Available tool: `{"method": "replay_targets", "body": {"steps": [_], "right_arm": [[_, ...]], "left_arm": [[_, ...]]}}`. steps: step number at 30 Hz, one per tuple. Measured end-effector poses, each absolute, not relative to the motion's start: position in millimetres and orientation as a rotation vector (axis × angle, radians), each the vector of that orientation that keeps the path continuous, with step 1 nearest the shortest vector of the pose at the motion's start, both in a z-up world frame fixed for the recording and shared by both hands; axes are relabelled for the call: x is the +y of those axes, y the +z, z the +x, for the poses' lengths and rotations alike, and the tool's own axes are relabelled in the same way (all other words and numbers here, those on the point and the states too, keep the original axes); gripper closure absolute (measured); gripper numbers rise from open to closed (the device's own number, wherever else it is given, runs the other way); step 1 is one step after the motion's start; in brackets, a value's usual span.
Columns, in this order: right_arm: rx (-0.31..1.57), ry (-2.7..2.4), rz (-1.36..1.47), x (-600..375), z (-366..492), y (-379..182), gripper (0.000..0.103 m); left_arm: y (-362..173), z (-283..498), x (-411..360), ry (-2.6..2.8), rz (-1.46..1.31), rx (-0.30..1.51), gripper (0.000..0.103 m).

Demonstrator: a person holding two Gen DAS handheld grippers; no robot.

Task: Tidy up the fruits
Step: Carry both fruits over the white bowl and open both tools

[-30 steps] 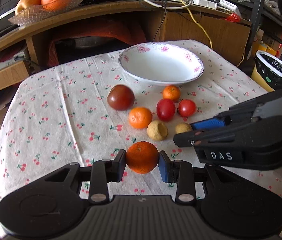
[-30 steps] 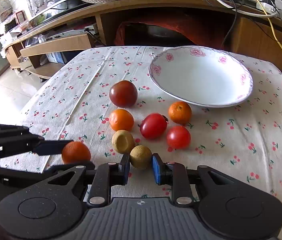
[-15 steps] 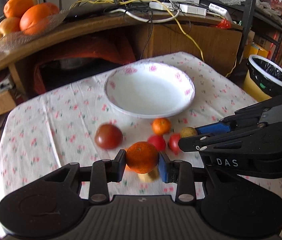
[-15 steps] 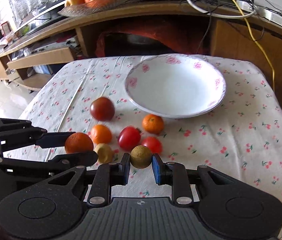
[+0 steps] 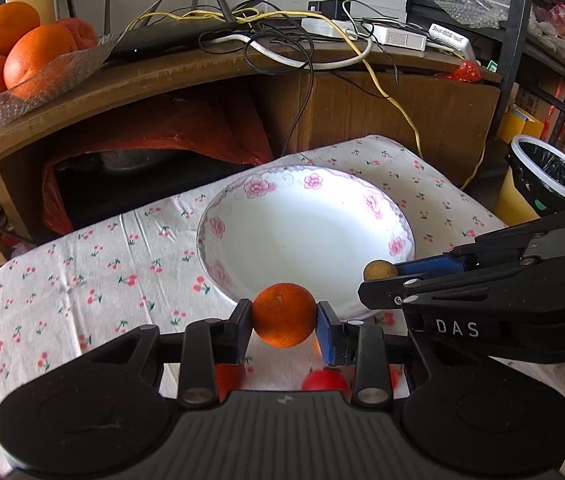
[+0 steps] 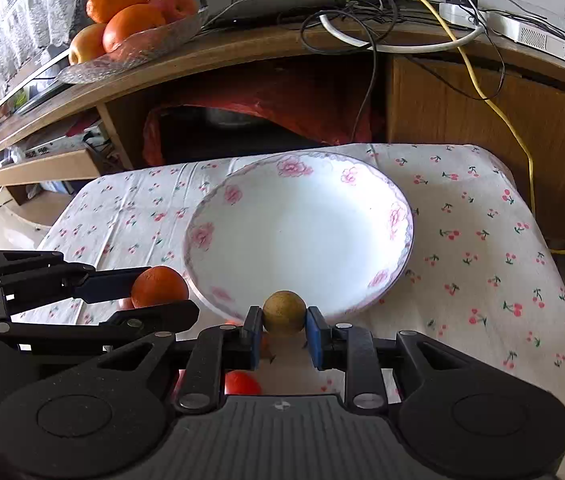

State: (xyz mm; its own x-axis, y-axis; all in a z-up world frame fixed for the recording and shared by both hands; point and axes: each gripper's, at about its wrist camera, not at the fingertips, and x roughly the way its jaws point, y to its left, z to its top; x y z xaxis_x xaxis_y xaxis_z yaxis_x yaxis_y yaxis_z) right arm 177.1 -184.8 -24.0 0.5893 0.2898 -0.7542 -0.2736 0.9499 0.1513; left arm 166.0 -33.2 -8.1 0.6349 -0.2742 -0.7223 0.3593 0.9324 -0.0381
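Note:
My left gripper (image 5: 283,330) is shut on a small orange (image 5: 283,315), held just in front of the near rim of the white floral bowl (image 5: 242,208). My right gripper (image 6: 283,330) is shut on a small tan-brown round fruit (image 6: 284,312), also at the bowl's (image 6: 400,216) near rim. Each gripper shows in the other's view: the right one (image 5: 378,276) with its brown fruit (image 5: 379,270), the left one (image 6: 154,292) with its orange (image 6: 159,286). The bowl holds nothing. Red fruits (image 5: 324,380) (image 6: 242,384) lie on the cloth, mostly hidden under the grippers.
A cherry-print tablecloth (image 5: 82,264) covers the small table. Behind it stands a wooden desk (image 5: 202,68) with cables and a glass dish of oranges and apples (image 5: 22,64). A black-lined bin (image 5: 554,176) sits past the table's right edge.
Both grippers have carried their fruits forward and a little up, from over the loose fruits to the bowl's near rim. The loose fruits have dropped out of sight beneath them.

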Motion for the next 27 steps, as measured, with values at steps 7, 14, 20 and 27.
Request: {"method": "replay_targets", "body": {"steps": [7, 14, 20, 27], "right_arm": [[0.87, 0.32, -0.008, -184, 187, -28, 0.082], [0.865, 0.32, -0.033, -182, 190, -31, 0.082], [0.861, 0.312, -0.032, -184, 194, -32, 0.082], [0.861, 0.305, -0.041, -183, 195, -34, 0.08]], "left_arm": [[-16, 175, -35, -0.361, 0.129, 0.813, 0.062], [-21, 183, -35, -0.362, 0.118, 0.818, 0.062], [-23, 185, -37, -0.358, 0.122, 0.812, 0.062], [-24, 185, -38, -0.354, 0.131, 0.803, 0.062]]}}
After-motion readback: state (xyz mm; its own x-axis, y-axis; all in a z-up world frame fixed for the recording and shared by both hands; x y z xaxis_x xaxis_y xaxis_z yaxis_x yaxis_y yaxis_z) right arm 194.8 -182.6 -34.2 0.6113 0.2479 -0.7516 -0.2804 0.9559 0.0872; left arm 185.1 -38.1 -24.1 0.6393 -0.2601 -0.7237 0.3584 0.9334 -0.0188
